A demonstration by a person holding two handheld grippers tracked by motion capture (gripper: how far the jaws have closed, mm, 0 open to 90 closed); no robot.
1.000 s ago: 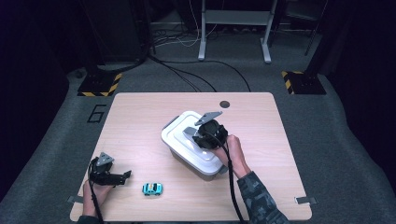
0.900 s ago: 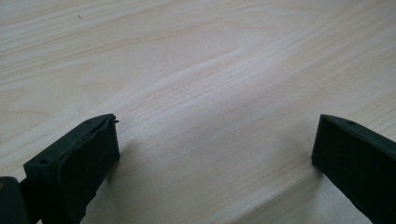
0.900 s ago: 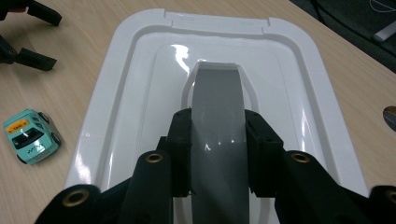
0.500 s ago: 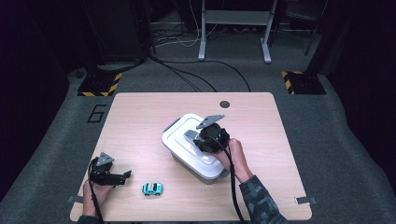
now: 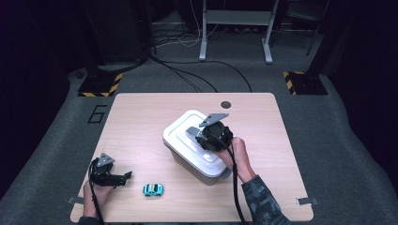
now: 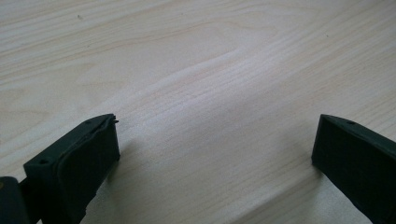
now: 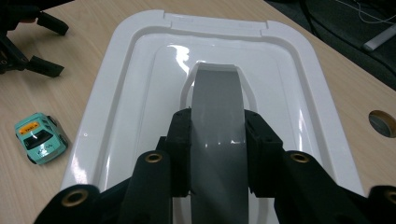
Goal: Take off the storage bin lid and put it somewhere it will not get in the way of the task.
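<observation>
A white box with a lid (image 5: 185, 136) stands in the middle of the wooden table (image 5: 141, 117). My right gripper (image 5: 199, 135) is over the lid (image 7: 140, 84), shut on its upright grey handle (image 7: 217, 107), one black jaw pressed to each side. A small teal toy car (image 5: 153, 189) sits near the front edge, left of the box, and also appears as the car (image 7: 41, 138) in the right gripper view. My left gripper (image 5: 126, 177) rests low at the front left, open, with bare wood (image 6: 210, 93) between its jaws.
A round cable hole (image 5: 225, 104) is in the table behind the box. Tape marks (image 5: 305, 201) sit at the front corners. Beyond the table are dark carpet, cables and striped floor stands (image 5: 98, 86).
The right gripper has shifted only slightly on the lid handle. The left gripper and the toy car have stayed where they were.
</observation>
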